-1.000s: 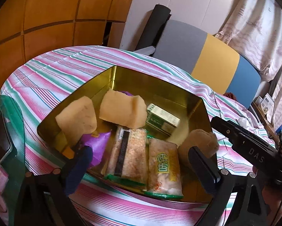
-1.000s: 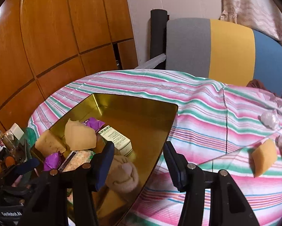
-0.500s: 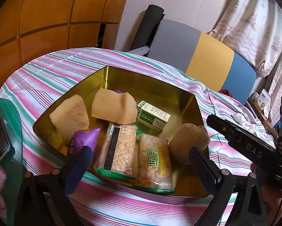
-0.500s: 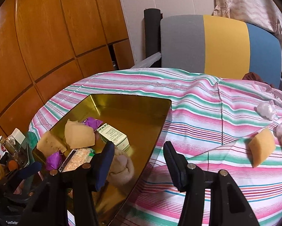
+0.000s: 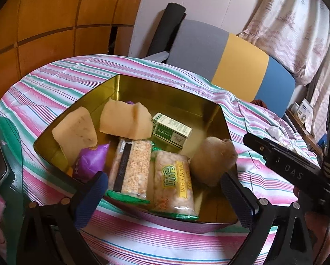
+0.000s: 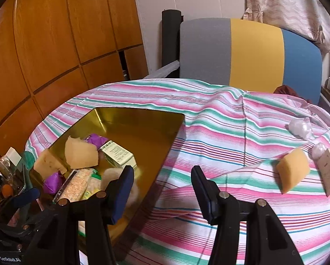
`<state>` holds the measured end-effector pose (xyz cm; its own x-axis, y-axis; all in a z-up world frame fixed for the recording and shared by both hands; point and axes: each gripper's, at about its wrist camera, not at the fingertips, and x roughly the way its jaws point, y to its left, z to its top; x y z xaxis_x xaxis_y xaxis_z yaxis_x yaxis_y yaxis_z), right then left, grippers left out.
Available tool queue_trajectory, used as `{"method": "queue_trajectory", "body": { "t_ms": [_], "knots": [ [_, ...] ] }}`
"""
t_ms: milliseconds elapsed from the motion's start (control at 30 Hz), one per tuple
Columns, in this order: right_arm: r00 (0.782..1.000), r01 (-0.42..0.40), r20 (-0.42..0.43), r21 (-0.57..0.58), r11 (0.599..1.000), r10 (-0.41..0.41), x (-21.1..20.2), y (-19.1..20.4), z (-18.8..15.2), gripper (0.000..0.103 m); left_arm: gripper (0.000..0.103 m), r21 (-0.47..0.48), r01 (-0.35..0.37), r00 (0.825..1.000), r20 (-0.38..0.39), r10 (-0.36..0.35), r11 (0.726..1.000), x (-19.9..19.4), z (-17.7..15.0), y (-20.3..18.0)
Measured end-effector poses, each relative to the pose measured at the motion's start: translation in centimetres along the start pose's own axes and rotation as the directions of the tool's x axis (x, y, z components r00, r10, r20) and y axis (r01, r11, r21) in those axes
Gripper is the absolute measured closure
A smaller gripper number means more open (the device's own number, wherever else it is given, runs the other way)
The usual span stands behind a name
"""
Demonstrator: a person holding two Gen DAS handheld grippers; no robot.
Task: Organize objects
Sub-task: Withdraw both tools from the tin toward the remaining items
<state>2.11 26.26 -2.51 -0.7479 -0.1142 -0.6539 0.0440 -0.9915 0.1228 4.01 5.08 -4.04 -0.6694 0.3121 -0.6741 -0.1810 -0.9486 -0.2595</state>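
Gold tin (image 5: 226, 119) sits at the striped tabletop's (image 6: 220, 128) left edge, its far half bare. Inside: two sponges, two cracker packs, one box (image 5: 171, 130). Right edge holds one sponge (image 6: 293, 170). Left claw (image 5: 165, 190) wide and empty; right claw (image 6: 162, 185) parted, empty.

My left camera looks down close into the gold tin (image 5: 129, 86); my right camera sees this same tin (image 6: 143, 119) from its right side.

Home room: striped tablecloth (image 6: 209, 119), wooden wardrobe panels (image 6: 54, 44), patterned curtain (image 5: 297, 33), fabric chair (image 6: 248, 53).
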Motion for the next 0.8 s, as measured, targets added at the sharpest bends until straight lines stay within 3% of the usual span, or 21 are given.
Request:
{"method": "queue_trajectory", "body": {
  "t_ms": [500, 800],
  "knots": [
    [0.998, 0.067, -0.003, -0.014, 0.998, -0.067, -1.3, -3.0, -1.3, 0.049, 0.0, 0.04, 0.048, 0.999, -0.005, -0.048, 0.998, -1.1, -1.3, -2.4],
    [0.984, 0.172, -0.051, 0.018, 0.985, -0.171, -2.3, -9.0, -4.2, 0.049, 0.0, 0.133, 0.116, 0.993, -0.05, -0.11, 0.984, -1.3, -2.8, -6.4]
  ]
}}
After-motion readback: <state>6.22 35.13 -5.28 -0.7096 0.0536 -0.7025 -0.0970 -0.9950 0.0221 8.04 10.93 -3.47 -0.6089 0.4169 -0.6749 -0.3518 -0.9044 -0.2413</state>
